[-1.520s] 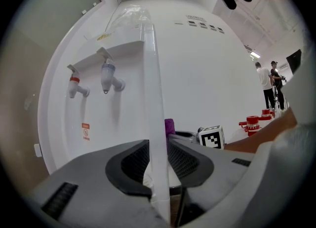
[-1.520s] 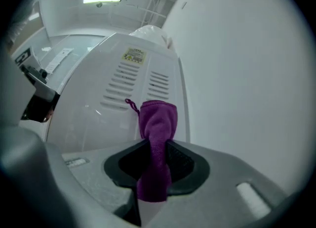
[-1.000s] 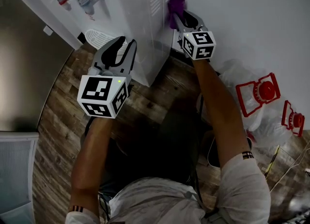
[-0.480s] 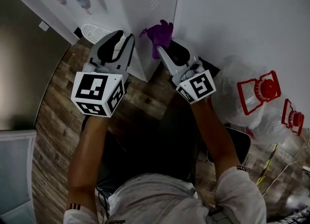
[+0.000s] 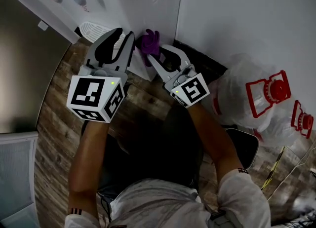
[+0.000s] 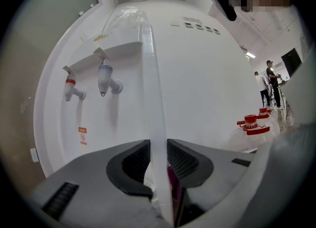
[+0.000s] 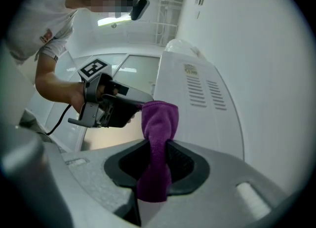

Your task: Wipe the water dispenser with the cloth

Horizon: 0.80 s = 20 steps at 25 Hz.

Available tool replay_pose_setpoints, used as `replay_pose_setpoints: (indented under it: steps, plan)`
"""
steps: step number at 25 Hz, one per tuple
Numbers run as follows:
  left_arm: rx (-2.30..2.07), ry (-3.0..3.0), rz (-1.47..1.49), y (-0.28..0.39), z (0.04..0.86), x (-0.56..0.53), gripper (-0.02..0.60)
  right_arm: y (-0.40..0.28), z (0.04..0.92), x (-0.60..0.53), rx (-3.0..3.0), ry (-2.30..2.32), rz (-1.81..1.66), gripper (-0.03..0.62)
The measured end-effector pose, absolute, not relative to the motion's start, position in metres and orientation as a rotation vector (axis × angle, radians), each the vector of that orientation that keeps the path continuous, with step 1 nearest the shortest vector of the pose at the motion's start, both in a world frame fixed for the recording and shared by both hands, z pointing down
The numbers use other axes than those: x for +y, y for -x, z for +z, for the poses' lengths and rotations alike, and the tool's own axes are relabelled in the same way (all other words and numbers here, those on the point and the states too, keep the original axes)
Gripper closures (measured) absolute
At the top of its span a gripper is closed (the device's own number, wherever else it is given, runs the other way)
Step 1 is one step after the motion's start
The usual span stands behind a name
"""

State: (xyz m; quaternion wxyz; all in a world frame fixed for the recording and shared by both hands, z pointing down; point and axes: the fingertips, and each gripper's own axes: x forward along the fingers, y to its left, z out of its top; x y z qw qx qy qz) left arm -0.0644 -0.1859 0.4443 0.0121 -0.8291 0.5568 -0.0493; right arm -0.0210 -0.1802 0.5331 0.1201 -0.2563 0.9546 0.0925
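The white water dispenser (image 5: 148, 5) stands ahead, its red and blue taps (image 6: 103, 76) on the front face. My right gripper (image 5: 154, 53) is shut on a purple cloth (image 5: 148, 43), which presses against the lower side panel beside the front corner. In the right gripper view the cloth (image 7: 157, 123) stands up out of the gripper (image 7: 157, 155), below the vent slots (image 7: 202, 91). My left gripper (image 5: 124, 33) sits at that same corner. Its jaws close narrowly around the white corner edge (image 6: 150, 84), and a bit of the cloth (image 6: 171, 182) shows beside it.
A white drip tray (image 5: 94, 29) juts from the dispenser's front. Bagged water jugs with red caps (image 5: 269, 94) stand on the wooden floor (image 5: 64, 89) to the right, against a white wall (image 5: 237, 15). A grey panel (image 5: 19, 74) lies to the left. People (image 6: 269, 74) stand far off.
My right gripper has carried the cloth down the side panel from the vent slots to the lower corner, ending close to the left gripper. The left gripper has stayed at the corner.
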Motion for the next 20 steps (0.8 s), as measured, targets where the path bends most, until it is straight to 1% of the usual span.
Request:
replay_pose_setpoints:
  steps: [5, 10, 20]
  plan:
    - [1.738, 2.573, -0.157, 0.065, 0.444, -0.187, 0.477, 0.017, 0.556, -0.204, 2.822, 0.817, 0.277, 0.493]
    - [1.744, 2.568, -0.161, 0.065, 0.444, -0.187, 0.476, 0.001, 0.585, -0.251, 2.834, 0.957, 0.204, 0.493]
    - [1.757, 2.572, -0.172, 0.064, 0.443, -0.187, 0.477, -0.036, 0.602, -0.34, 2.816, 1.214, 0.196, 0.493]
